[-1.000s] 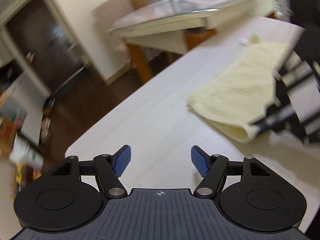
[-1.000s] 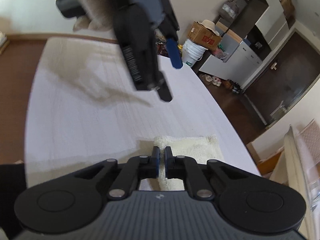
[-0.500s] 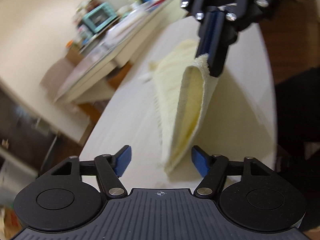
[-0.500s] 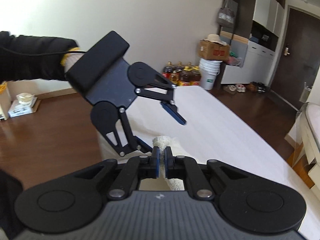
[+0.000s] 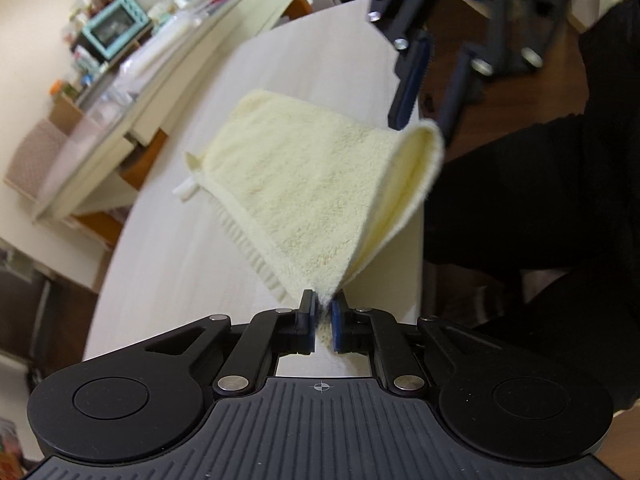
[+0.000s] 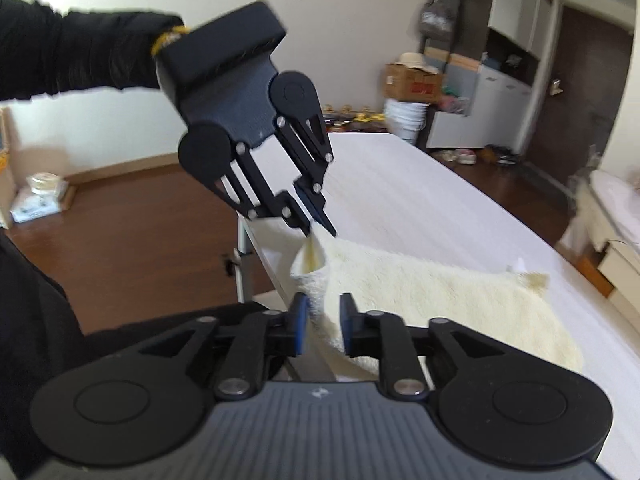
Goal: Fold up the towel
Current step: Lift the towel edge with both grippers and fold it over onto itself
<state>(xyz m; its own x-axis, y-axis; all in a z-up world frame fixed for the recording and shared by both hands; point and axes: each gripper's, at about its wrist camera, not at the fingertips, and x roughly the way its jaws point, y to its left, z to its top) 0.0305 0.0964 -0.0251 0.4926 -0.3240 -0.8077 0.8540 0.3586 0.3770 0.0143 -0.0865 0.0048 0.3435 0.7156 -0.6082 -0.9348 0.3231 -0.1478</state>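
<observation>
A pale yellow towel (image 5: 312, 184) lies folded on the white table (image 5: 168, 264), its near edge lifted off the surface. My left gripper (image 5: 323, 314) is shut on one near corner of the towel; it also shows in the right wrist view (image 6: 320, 228), pinching that corner. My right gripper (image 6: 323, 326) is open, its blue pads either side of the towel's (image 6: 420, 300) other raised corner. In the left wrist view the right gripper (image 5: 430, 92) stands open just above that corner.
The table's near edge (image 6: 264, 252) drops to a brown wood floor. A second table (image 5: 160, 80) with a teal appliance (image 5: 114, 32) and clutter stands beyond. Boxes, a white bucket (image 6: 408, 118) and cabinets line the far wall. The person's dark sleeve (image 6: 80, 56) is at left.
My left gripper has closed on the towel's near corner. My right gripper has opened and let go of the corner it was holding.
</observation>
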